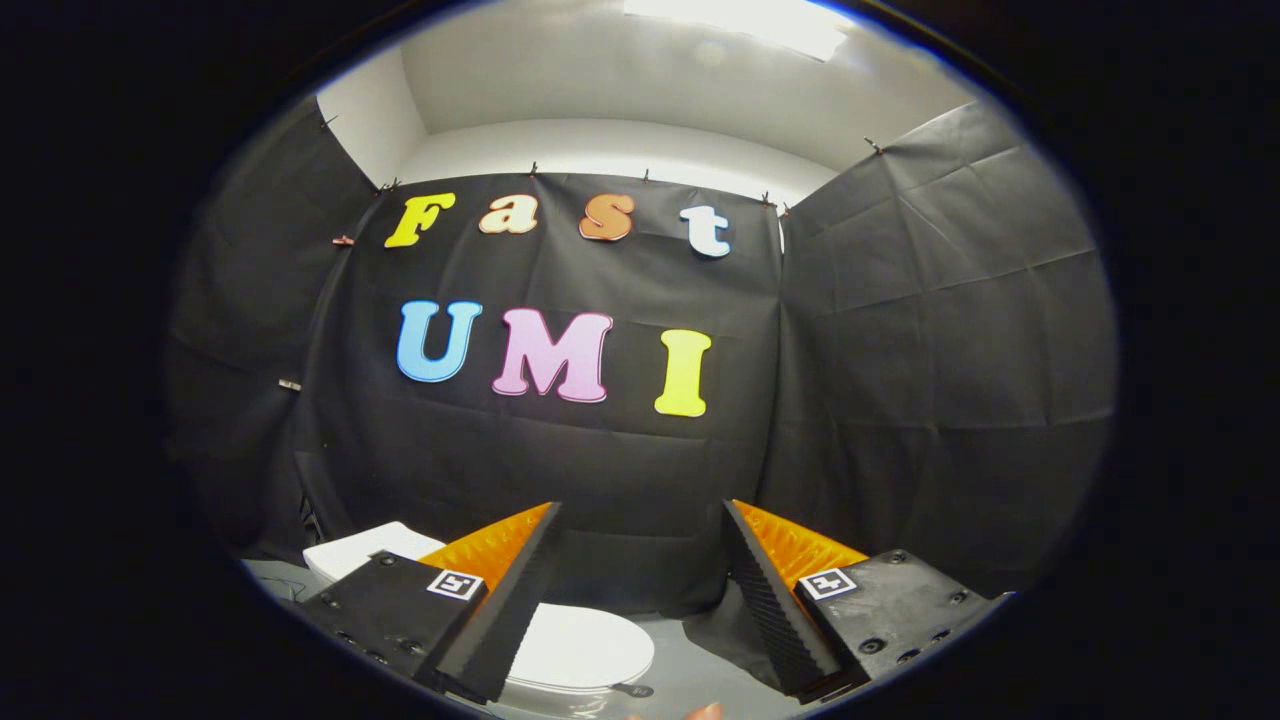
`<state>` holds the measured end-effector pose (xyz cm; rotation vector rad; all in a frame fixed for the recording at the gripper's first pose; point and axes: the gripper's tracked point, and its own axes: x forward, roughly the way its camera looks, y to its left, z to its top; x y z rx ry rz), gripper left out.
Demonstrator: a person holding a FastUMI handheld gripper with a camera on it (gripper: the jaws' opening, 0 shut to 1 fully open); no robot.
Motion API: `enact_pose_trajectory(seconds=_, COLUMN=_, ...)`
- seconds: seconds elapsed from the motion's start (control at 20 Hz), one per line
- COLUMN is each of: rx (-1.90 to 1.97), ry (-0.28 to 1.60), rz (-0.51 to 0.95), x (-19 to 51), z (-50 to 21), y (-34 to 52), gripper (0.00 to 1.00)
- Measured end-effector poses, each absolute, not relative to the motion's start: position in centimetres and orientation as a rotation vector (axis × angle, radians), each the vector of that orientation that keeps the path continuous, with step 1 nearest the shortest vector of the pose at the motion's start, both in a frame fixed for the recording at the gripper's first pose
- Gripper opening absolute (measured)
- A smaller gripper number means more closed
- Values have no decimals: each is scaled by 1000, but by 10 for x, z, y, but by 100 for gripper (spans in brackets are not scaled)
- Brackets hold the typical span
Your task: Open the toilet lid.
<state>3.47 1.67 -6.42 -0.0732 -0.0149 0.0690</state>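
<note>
I'm seeing 1 toilet [365, 548], 1 toilet lid [585, 648] lying shut; gripper [640, 525] is hovering above w/ jaws spread wide, holding nothing.

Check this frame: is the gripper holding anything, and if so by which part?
Nothing is held. The gripper is open, its fingers apart with only air between them, above the toilet lid, which lies closed and untouched.

I am seeing a pale grey floor [690, 665] lying below my view, and a white toilet [575, 650] is standing directly on it with its lid [585, 645] lying shut, against the foot of the black cloth wall [600, 470].
</note>
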Motion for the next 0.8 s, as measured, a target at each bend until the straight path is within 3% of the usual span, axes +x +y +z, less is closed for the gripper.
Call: enact_pose_trajectory(seconds=0.8, rx=-119, ry=89, rz=187, x=69, z=-244, y=21, gripper=99)
